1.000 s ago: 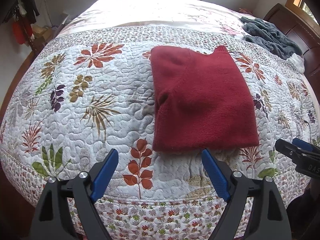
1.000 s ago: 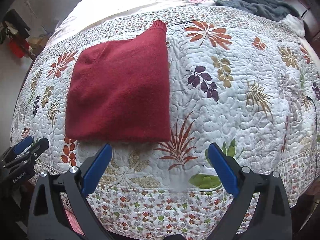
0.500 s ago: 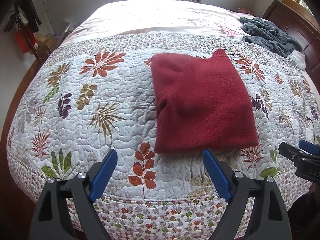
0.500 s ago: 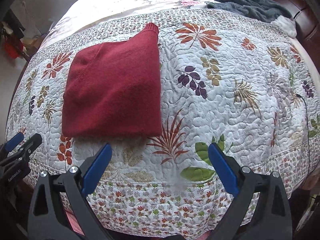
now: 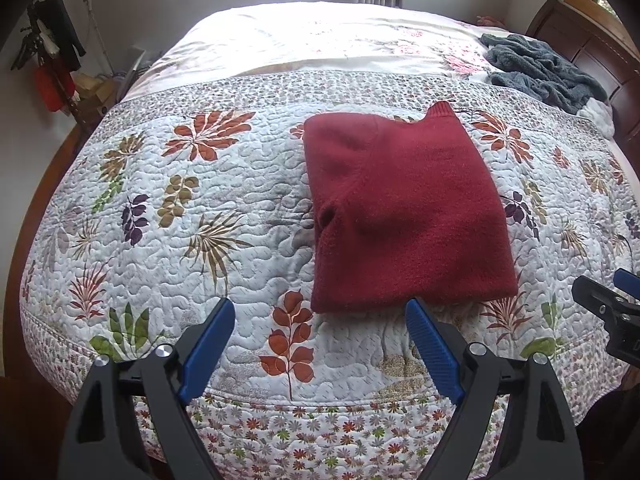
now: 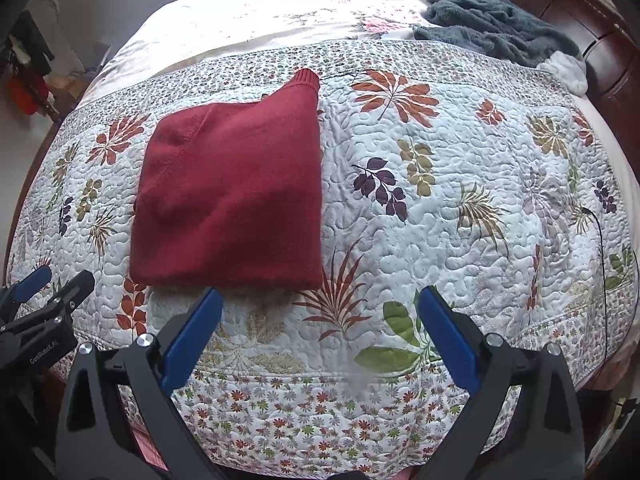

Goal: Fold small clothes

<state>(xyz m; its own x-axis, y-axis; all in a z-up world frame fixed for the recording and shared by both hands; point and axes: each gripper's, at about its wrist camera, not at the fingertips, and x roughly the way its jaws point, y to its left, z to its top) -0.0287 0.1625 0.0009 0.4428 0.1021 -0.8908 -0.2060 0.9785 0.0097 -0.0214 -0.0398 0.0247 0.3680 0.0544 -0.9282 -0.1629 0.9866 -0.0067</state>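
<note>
Both grippers have backed off toward the bed's foot: left gripper (image 5: pixel 320 332) and right gripper (image 6: pixel 320 320) jaws apart, empty. Red sweater (image 5: pixel 404 216) lies folded on the quilt (image 5: pixel 200 208), unmoved; fold looks done.

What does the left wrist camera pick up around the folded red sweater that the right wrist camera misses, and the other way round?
Only the left wrist view shows the sweater's left side, where an open fold pocket gapes, and the left gripper open just short of the near hem. Only the right wrist view shows a thin black cable over the quilt's right edge, and the right gripper open, aimed past the sweater's near right corner. Both show the folded red sweater on the floral quilt, its ribbed cuff poking out at the far edge, and a grey blanket near the headboard.
</note>
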